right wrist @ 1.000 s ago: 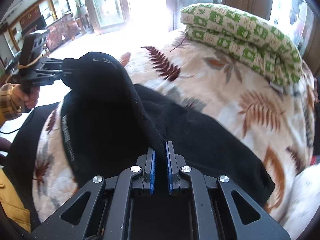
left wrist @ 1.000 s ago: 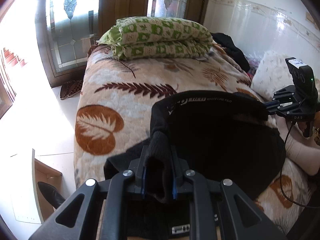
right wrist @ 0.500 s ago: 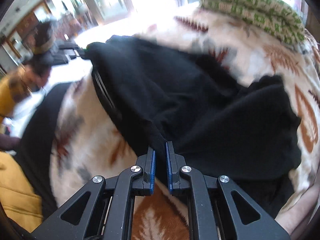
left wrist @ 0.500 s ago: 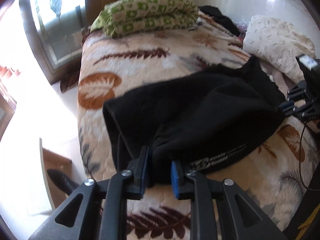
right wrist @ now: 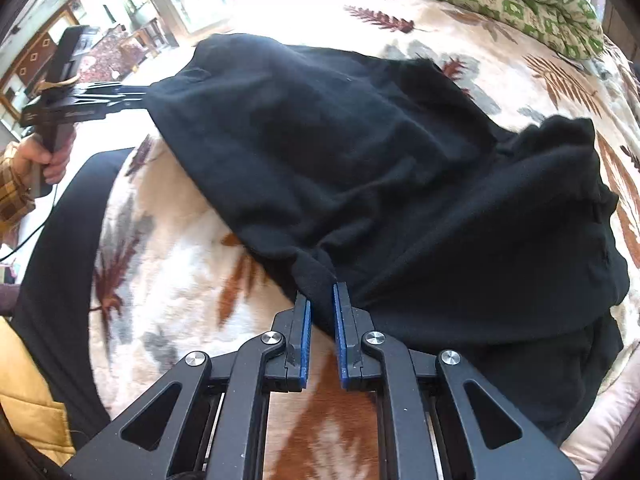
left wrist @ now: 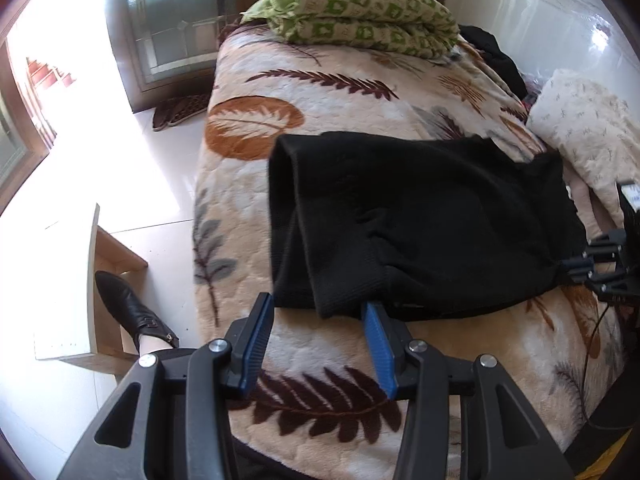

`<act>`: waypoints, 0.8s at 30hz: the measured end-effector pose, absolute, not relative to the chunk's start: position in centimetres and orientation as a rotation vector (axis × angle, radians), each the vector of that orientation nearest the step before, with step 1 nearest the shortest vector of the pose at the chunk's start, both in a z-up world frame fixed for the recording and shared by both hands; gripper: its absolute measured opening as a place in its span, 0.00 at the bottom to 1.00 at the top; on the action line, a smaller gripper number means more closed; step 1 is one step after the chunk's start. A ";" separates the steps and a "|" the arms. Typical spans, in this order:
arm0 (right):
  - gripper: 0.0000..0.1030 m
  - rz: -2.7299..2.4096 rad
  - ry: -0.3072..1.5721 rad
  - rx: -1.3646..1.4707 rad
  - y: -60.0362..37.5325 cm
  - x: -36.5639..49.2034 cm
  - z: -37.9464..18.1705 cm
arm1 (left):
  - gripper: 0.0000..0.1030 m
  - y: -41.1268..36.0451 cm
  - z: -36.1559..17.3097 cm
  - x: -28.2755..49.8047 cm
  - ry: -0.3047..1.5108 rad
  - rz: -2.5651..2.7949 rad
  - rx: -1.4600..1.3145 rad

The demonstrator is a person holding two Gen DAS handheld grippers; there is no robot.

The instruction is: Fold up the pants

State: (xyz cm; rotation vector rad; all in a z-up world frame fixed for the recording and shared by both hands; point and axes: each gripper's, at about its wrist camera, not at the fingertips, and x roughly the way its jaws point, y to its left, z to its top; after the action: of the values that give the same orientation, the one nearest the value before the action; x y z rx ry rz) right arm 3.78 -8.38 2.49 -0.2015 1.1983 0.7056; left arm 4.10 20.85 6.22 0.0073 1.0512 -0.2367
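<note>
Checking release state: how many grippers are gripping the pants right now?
1. The right gripper pinches the black pants at their near edge; the left gripper is open, fabric between its fingers.

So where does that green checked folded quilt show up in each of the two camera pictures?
Left wrist view: the green quilt lies top centre, at the bed's far end.
Right wrist view: it sits in the top right corner.
Shared landmark: the black pants spread below it.

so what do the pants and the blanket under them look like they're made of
Pants: soft matte black knit, probably fleece or thick jersey; it drapes in limp folds with a ribbed band at one edge. Blanket: plush, slightly fuzzy, quilted-looking fabric with printed leaves.
</note>
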 end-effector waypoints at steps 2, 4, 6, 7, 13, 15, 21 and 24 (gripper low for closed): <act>0.10 0.730 1.199 -0.204 -7.7 3.2 2.5 | 0.47 21.9 6.4 4.2 1.053 -0.221 -0.054; 0.10 0.728 1.200 -0.233 -6.9 3.1 2.3 | 0.47 22.5 6.3 4.3 1.057 -0.215 -0.099; 0.11 0.722 1.205 -0.234 -6.8 3.1 2.1 | 0.47 22.3 6.0 4.4 1.072 -0.205 -0.093; 0.11 0.722 1.205 -0.227 -6.9 3.1 2.0 | 0.47 22.1 5.7 4.5 1.091 -0.191 -0.075; 0.11 0.720 1.204 -0.224 -6.9 3.1 2.1 | 0.47 22.5 6.6 3.6 1.075 -0.107 -0.034; 0.12 0.717 1.207 -0.218 -6.9 3.1 2.0 | 0.47 22.0 7.9 3.4 1.038 -0.113 -0.027; 0.12 0.689 1.206 -0.169 -7.4 3.1 1.6 | 0.51 18.0 10.4 5.0 0.975 -0.218 -0.038; 0.13 0.664 1.199 -0.128 -7.8 3.0 1.4 | 0.52 15.1 8.3 6.4 1.030 -0.224 0.032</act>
State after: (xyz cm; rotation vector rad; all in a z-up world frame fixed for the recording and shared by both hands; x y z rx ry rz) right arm 2.99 -7.78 1.43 -0.1276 1.1989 0.6637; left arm 6.40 15.10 8.34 0.0319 1.0297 -0.2241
